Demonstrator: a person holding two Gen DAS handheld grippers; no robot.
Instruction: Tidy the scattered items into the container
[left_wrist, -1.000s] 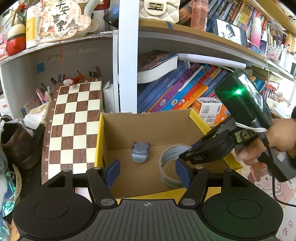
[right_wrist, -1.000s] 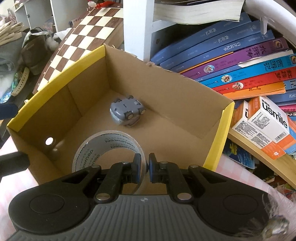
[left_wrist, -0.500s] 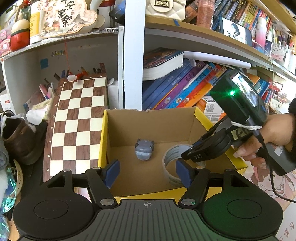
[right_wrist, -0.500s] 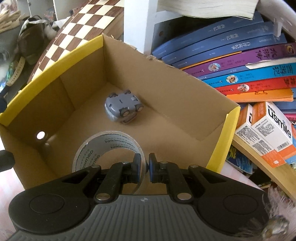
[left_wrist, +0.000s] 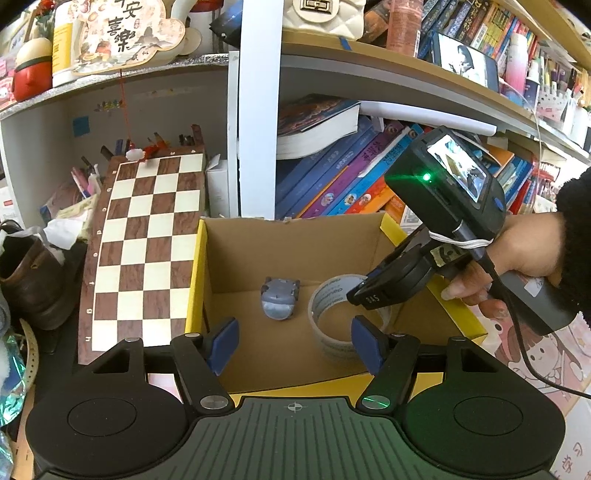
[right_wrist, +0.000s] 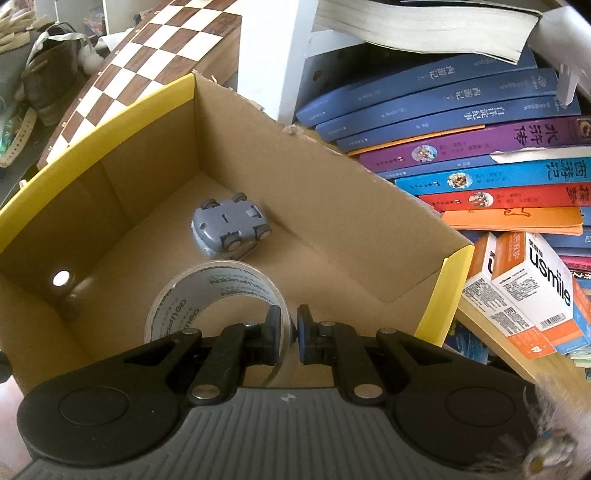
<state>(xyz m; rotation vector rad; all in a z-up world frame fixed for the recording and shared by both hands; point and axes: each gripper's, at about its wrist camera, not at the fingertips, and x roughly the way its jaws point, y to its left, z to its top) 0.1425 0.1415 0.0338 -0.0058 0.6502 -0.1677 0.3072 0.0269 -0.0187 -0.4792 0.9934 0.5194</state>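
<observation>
My right gripper is clamped on the wall of the roll of clear packing tape: one blue pad sits inside the ring, the other outside, with the thin tape wall pinched between them. The roll stands on edge inside the open cardboard box with yellow rim flaps, near the box's front wall and toward its right side as the left wrist view shows it. From that view, the right gripper reaches down over the box's right rim, with my right hand on its handle outside that rim.

The small grey toy car lies overturned on the box floor, wheels up, behind the roll and close to the box's back wall. It is apart from the roll.

My left gripper hangs in front of the box's front wall, jaws parted, nothing between the blue pads.

The brown-and-cream chessboard leans just beside the box's left wall.
</observation>
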